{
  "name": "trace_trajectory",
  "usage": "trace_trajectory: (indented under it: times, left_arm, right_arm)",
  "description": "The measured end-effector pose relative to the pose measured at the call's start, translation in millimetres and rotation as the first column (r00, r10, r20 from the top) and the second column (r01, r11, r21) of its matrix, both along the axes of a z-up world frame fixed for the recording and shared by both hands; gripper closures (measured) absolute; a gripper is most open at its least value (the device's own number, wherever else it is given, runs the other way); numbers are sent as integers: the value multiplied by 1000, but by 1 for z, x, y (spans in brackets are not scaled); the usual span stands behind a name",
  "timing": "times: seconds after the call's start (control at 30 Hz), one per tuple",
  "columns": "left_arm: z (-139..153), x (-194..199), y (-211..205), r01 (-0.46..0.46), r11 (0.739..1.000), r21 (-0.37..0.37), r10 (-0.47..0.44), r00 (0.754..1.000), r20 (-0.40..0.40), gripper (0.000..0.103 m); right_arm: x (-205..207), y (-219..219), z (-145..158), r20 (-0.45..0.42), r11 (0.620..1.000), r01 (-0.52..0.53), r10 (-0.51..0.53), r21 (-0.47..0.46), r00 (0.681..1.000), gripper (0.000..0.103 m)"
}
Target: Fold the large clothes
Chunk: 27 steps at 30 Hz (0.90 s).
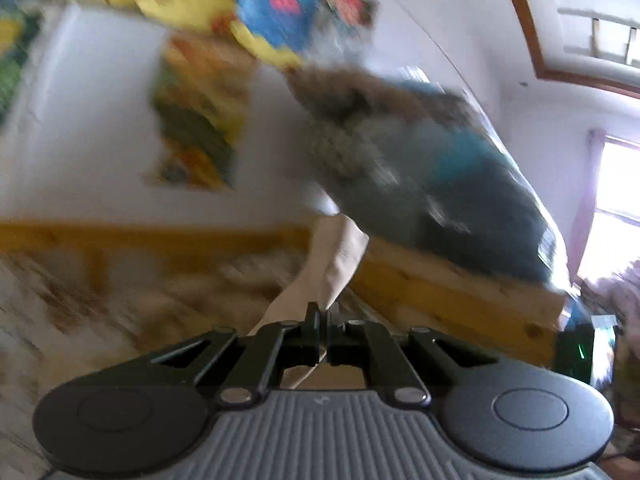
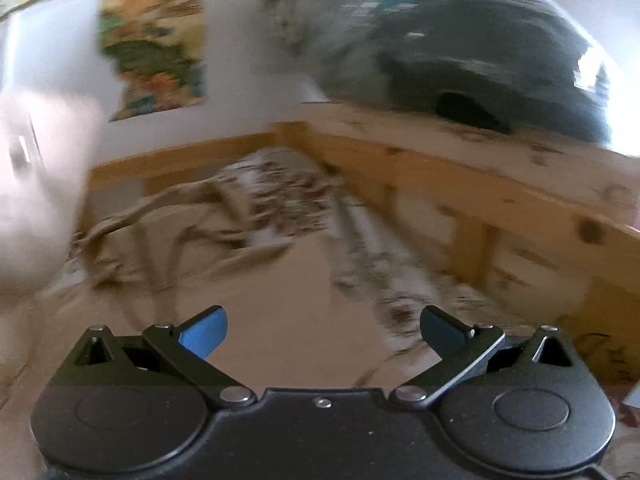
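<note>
A beige garment (image 2: 256,300) lies rumpled on the patterned bed cover, spread below my right gripper (image 2: 322,330), which is open and empty above it. In the left wrist view my left gripper (image 1: 325,316) is shut on a fold of the same beige garment (image 1: 336,256), which rises from between the jaws. Both views are blurred by motion.
A wooden bed frame (image 2: 500,200) runs along the right and back. A heap of dark bedding and a blue item (image 1: 452,168) sits on it. A colourful poster (image 1: 200,120) hangs on the white wall. A bright window (image 1: 616,208) is at the right.
</note>
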State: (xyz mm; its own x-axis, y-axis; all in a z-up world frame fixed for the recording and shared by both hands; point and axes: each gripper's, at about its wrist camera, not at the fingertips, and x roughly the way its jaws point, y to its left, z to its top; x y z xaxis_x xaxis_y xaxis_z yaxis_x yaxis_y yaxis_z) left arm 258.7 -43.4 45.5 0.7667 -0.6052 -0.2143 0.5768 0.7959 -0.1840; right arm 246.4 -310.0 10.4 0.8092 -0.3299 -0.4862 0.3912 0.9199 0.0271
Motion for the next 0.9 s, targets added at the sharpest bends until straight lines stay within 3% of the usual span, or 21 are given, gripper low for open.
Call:
trace_trajectory:
  times: [0.13,0.27,0.37,0.47,0.5,0.53,0.63,0.73,0.8,0.9]
  left_arm:
    - [-53,3,-55,71,997,31,-67,992,-110,102]
    - [-99,-6,-69,119,989,83,-94,963,-252,102]
    - [-115,-14,-63,196,974,112,-152,937,-314,97]
    - [-116,-12,-53,255,962,102,-201,908,-368,68]
    - [-113,-11,-48,264,960,96,-211,903,-373,47]
    - [-110,-11,-41,261,961,95,-209,905,-370,34]
    - [-99,-12,-24,260,960,107,-205,906,-370,25]
    - [-88,-9,0,170,975,145,-104,920,-379,13]
    - [-86,-6,18,57,980,190,16,932,-362,11]
    - [-94,8,45,-142,957,254,223,918,-327,10]
  right_arm:
    - [-9,-40,-5,9,988,122,-124,89,992,1]
    - [-17,-60,-14,-10,966,184,-185,184,983,1]
    - [-17,-59,-16,-9,963,172,-174,210,985,1]
    - [-10,-46,-16,-25,976,124,-121,178,992,1]
    - [-7,-41,-16,-35,981,103,-99,167,994,1]
    - [-5,-36,-16,-46,984,83,-76,157,996,1]
    - [2,-27,-19,-88,989,37,-25,143,996,1]
    - [10,-14,-26,-153,989,-26,48,144,987,1]
    - [17,0,-34,-211,989,-89,113,122,971,1]
    - [24,24,-47,-292,979,-189,204,79,934,1]
